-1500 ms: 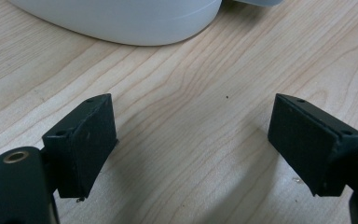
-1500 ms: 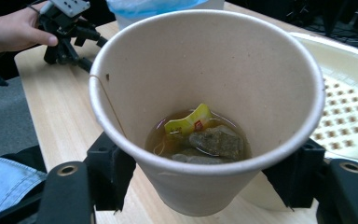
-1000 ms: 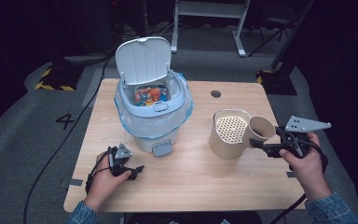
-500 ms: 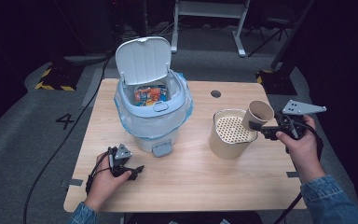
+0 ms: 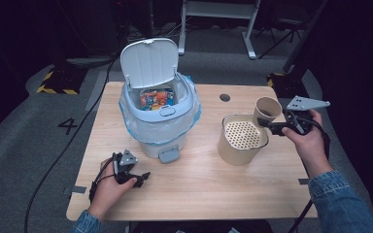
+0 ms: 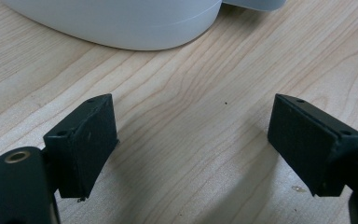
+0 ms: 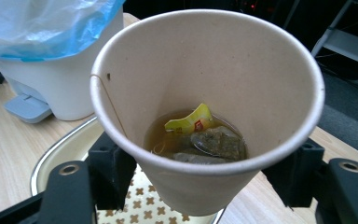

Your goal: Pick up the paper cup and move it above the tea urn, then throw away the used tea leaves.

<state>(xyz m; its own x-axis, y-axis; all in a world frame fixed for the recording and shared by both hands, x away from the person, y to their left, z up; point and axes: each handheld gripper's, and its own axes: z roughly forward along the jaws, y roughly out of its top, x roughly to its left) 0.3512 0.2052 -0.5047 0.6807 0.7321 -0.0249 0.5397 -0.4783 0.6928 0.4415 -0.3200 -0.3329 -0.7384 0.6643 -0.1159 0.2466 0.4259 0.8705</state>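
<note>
Left gripper: your left gripper [image 5: 135, 177] lay on the table [image 5: 199, 194] in front of the bin, near its pedal, in your left hand [image 5: 108, 187]; its jaws stood wide apart with bare wood between them and nothing gripped.
Bin: the white pedal bin [image 5: 158, 116] stood on the left half of the table, its lid [image 5: 149, 62] tipped up and back, a blue liner [image 5: 189, 114] folded over the rim and colourful wrappers [image 5: 156, 98] lying inside.
Strainer pot: the tan container [image 5: 241, 141] with a perforated insert [image 5: 244, 134] stood to the right of the bin, well apart from it.
Paper cup: you held the paper cup [image 7: 205, 107] upright at the strainer pot's far right rim, partly above the insert; it carried brownish liquid, a tea bag [image 7: 216, 142] and a yellow tag [image 7: 189, 121], with a thread running over its rim.
Right gripper: your right gripper [image 7: 200, 179] was clamped on the cup's lower wall, one jaw pressing each side, to the right of the strainer pot, held in your right hand [image 5: 311, 141].
</note>
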